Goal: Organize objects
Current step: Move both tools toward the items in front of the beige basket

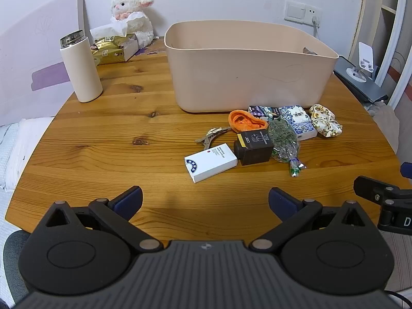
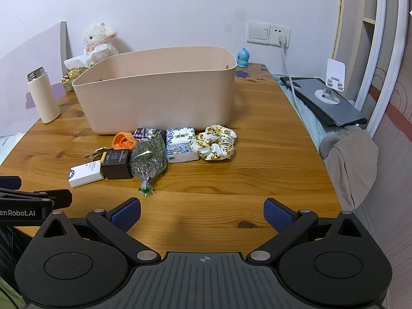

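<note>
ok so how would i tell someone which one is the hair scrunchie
Start at the big beige tub on the wooden table; a cluster of small items lies in front of it. The scrunchie is at the right end of that cluster, beside the blue-and-white patterned box. It is the only ruffled fabric ring, white with yellow flowers.

A wooden table (image 1: 103,154) holds a beige bin (image 1: 247,77). Small items cluster before it: white box (image 1: 210,162), black box (image 1: 253,147), scrunchie (image 1: 325,120). The left gripper (image 1: 205,200) hangs wide apart, empty, above the near edge.
</note>
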Demonstrator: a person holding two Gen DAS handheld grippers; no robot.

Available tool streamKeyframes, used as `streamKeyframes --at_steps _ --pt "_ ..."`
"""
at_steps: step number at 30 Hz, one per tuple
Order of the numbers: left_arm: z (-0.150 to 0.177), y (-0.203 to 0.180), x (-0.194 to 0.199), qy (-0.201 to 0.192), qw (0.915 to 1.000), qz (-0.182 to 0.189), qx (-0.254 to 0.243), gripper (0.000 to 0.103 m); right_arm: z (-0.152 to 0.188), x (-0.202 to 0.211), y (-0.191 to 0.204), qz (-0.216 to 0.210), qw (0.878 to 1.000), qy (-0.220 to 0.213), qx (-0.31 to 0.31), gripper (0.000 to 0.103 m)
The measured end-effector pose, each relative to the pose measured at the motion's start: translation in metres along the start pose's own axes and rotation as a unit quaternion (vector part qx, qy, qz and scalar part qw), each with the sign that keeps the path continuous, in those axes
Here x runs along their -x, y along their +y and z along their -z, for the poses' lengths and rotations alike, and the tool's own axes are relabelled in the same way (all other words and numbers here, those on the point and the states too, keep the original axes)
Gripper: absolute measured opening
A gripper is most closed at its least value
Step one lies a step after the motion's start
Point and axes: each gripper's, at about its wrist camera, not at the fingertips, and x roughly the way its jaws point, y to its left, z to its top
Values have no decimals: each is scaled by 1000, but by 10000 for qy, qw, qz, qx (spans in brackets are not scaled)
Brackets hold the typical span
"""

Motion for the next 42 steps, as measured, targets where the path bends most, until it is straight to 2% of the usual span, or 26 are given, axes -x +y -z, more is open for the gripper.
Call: streamKeyframes --at_steps 42 --pt "-6 -4 -26 273 9996 -6 72 103 0 -13 -16 -52 10000 -33 -70 103"
